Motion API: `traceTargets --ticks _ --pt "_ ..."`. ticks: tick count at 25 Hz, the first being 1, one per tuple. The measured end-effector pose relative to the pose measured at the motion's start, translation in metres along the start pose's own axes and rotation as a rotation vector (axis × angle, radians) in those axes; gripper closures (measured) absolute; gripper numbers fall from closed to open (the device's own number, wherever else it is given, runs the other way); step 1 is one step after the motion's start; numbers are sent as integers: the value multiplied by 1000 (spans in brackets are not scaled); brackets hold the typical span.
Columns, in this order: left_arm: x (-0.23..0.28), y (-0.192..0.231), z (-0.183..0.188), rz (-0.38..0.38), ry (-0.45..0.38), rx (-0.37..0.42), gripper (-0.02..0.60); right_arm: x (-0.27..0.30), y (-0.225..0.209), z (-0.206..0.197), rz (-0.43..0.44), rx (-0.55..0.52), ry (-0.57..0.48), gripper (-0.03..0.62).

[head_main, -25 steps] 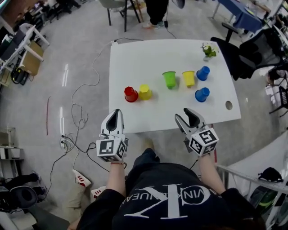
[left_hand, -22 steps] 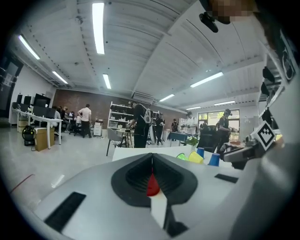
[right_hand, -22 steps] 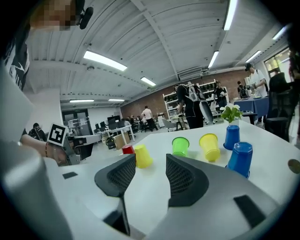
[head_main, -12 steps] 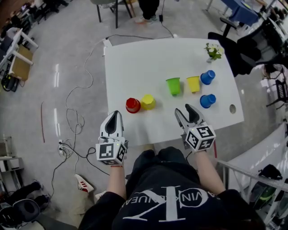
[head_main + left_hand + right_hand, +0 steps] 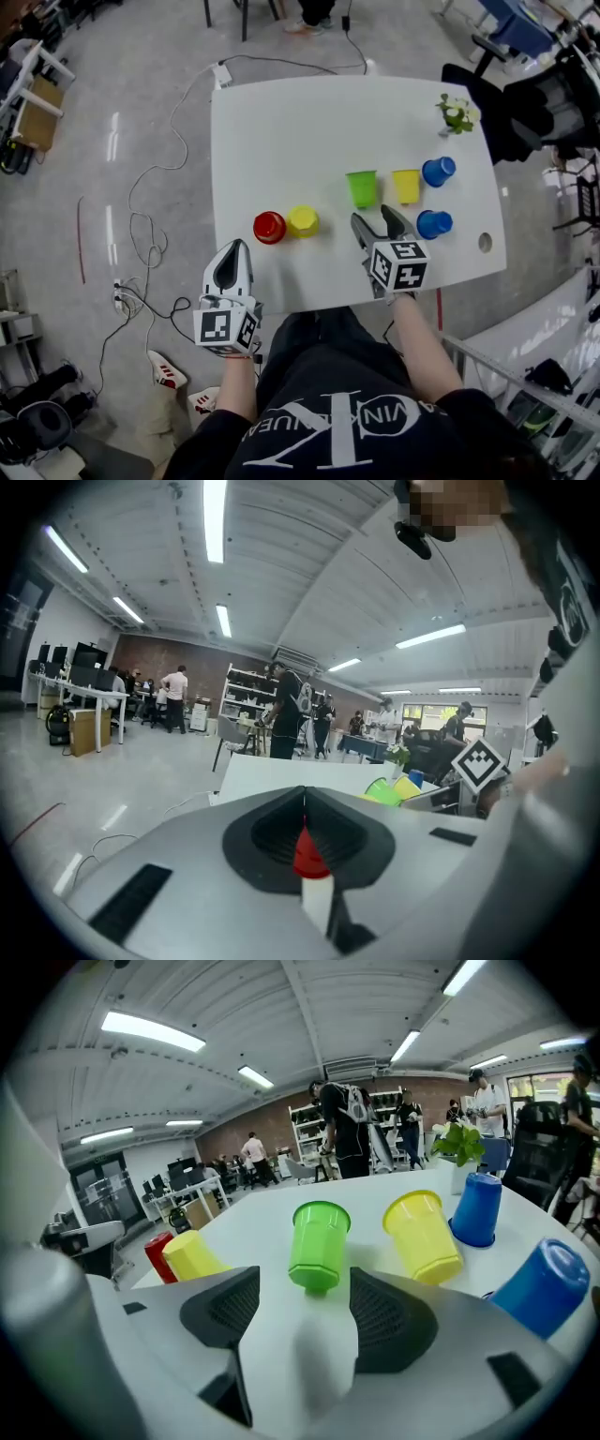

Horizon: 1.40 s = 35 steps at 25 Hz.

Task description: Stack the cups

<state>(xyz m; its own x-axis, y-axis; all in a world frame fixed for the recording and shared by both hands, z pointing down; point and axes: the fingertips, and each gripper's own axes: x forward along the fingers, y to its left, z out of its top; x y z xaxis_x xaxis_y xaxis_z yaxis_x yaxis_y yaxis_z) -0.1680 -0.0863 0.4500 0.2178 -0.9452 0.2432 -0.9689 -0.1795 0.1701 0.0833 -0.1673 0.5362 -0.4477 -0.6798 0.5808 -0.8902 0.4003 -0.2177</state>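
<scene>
Six cups stand on the white table [image 5: 281, 122]: red [image 5: 269, 227] and yellow [image 5: 303, 221] at the left, green [image 5: 362, 187], a second yellow [image 5: 406, 186] and two blue ones [image 5: 437, 172] [image 5: 434, 224] at the right. My right gripper [image 5: 375, 220] hovers over the table just short of the green cup [image 5: 319, 1241]; its jaws are opening and nothing is between them [image 5: 305, 1297]. My left gripper [image 5: 234, 249] hangs at the table's near edge, shut and empty [image 5: 303, 794], pointing towards the red cup.
A small potted plant [image 5: 457, 112] stands at the table's far right corner. A hole [image 5: 485, 243] is in the table near the right edge. A black chair [image 5: 525, 103] is beside the table on the right. Cables [image 5: 159, 187] lie on the floor to the left.
My right gripper has moved forward over the table towards the green cup, and its jaws have spread wider. The left gripper has stayed by the near edge.
</scene>
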Motion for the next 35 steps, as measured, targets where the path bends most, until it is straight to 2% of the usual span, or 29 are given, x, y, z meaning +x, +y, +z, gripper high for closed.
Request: traceTargets --ticks 9,11,12,18,22,25,29,32,35 --pt "4 5 -8 26 28 -11 577 32 -9 1 -32 4 92 303" --pt "5 6 -10 28 34 -10 577 33 -11 6 -45 2 75 341" --pt "6 8 -10 31 36 -12 577 32 -12 8 -49 -7 66 368" --pt "6 11 -8 42 27 -21 577 18 0 17 14 -132 73 368" --pt "7 10 -3 34 8 -22 577 5 16 13 85 -320 184 367" --pt "9 9 1 25 -4 -22 577 -6 21 4 120 -494 306 367" --pt "9 7 10 16 -26 -22 577 -20 25 5 153 -735 401 368" --pt "8 9 16 22 -41 -20 577 -27 33 8 193 -962 476 368" --pt "6 10 22 26 -57 -21 577 -29 36 6 222 -1258 572 368"
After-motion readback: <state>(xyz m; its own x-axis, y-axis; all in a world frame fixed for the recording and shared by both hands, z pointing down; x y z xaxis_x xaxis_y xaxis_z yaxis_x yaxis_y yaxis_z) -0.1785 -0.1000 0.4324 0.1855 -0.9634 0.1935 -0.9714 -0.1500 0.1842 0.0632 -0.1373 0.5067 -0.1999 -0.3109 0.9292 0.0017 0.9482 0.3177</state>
